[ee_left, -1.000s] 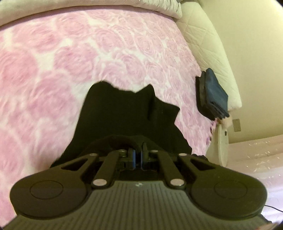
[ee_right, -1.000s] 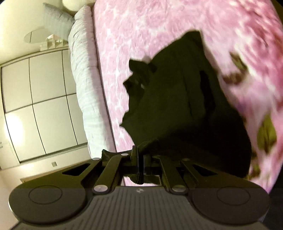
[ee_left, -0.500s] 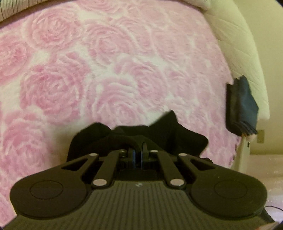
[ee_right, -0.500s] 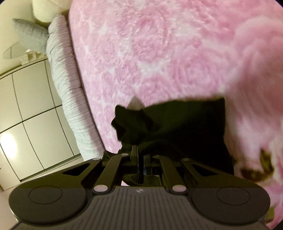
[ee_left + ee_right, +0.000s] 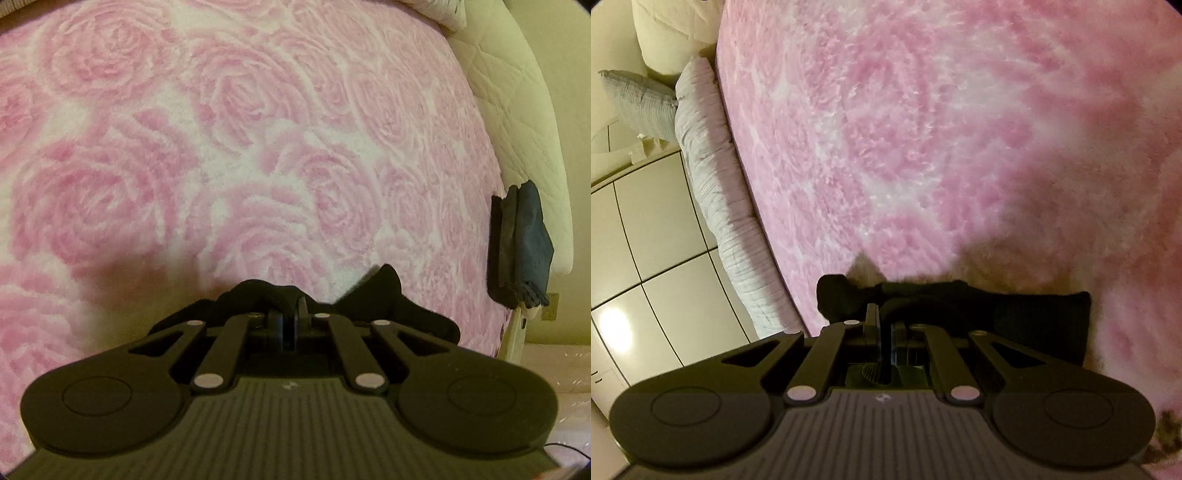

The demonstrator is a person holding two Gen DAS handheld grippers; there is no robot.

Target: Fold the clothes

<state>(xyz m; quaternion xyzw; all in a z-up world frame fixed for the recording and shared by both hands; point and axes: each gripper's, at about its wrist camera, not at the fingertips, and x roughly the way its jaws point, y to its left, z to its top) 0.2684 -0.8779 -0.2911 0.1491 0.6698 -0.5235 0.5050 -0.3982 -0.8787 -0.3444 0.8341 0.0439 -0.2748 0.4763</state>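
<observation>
A black garment (image 5: 388, 302) lies bunched low on the pink rose-patterned bedspread (image 5: 258, 147). My left gripper (image 5: 290, 317) is shut on a fold of it, close to the bed surface. In the right wrist view the same black garment (image 5: 1015, 310) stretches to the right of my right gripper (image 5: 884, 332), which is shut on its edge just above the bedspread (image 5: 923, 147). Most of the cloth is hidden under both grippers.
A stack of folded dark clothes (image 5: 521, 247) sits at the bed's right edge by a cream quilted headboard (image 5: 517, 110). A striped pillow (image 5: 716, 206) and a grey cushion (image 5: 635, 103) lie along the bed's left side, with white wardrobe doors (image 5: 646, 258) beyond.
Both grippers have lowered the black garment toward the bedspread; it hung spread out before and now shows only as a low bunch at the fingertips.
</observation>
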